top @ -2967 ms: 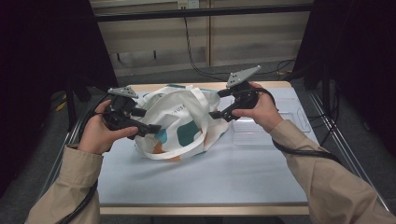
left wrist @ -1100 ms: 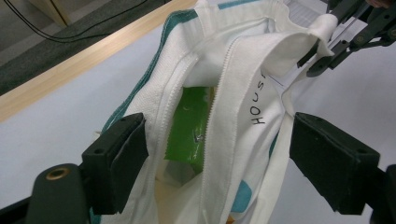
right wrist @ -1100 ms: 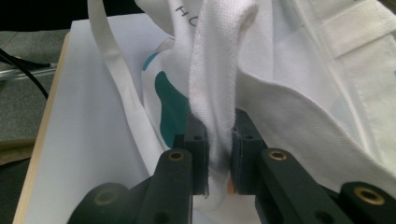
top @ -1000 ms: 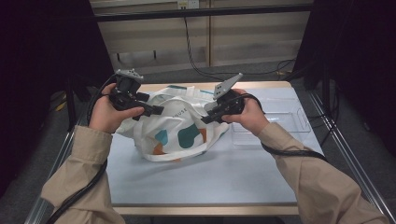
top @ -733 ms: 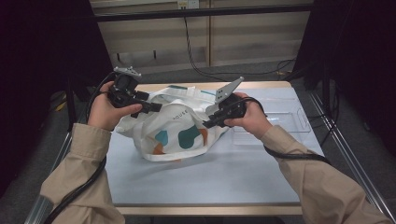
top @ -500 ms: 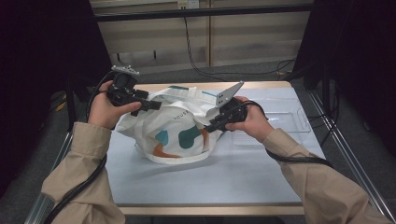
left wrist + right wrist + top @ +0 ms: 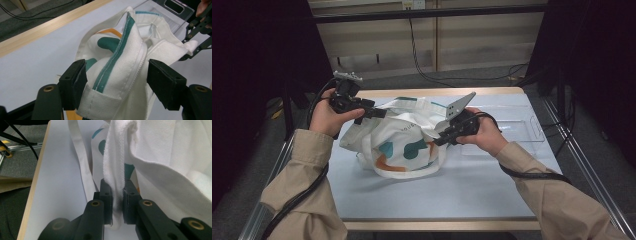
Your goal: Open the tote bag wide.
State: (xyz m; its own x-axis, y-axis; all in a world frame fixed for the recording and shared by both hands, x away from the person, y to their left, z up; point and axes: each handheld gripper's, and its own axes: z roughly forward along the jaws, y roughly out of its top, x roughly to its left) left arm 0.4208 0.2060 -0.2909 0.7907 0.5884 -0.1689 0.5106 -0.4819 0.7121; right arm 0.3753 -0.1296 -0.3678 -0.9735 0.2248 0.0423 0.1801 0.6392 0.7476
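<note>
A white cloth tote bag (image 7: 404,145) with teal and orange patches lies crumpled in the middle of the table. My left gripper (image 7: 379,113) is at its far left rim. In the left gripper view the teal-striped rim (image 7: 120,72) stands between the two pads of my left gripper (image 7: 116,77). The jaws have just been closing, and a gap shows at the right pad (image 7: 161,80). My right gripper (image 7: 439,138) is at the bag's right side. In the right gripper view my right gripper (image 7: 117,191) is shut on a fold of white fabric (image 7: 116,160).
A clear plastic tray (image 7: 524,127) lies on the table to the right of the bag, behind my right hand. A wooden strip (image 7: 437,92) runs along the table's far edge. Black cables (image 7: 447,80) lie on the floor beyond it. Metal rails (image 7: 584,165) flank the table.
My left hand has gone from the bag's near left side to its far left rim. My right hand has sunk a little toward me, with the bag's edge still in its grip.
</note>
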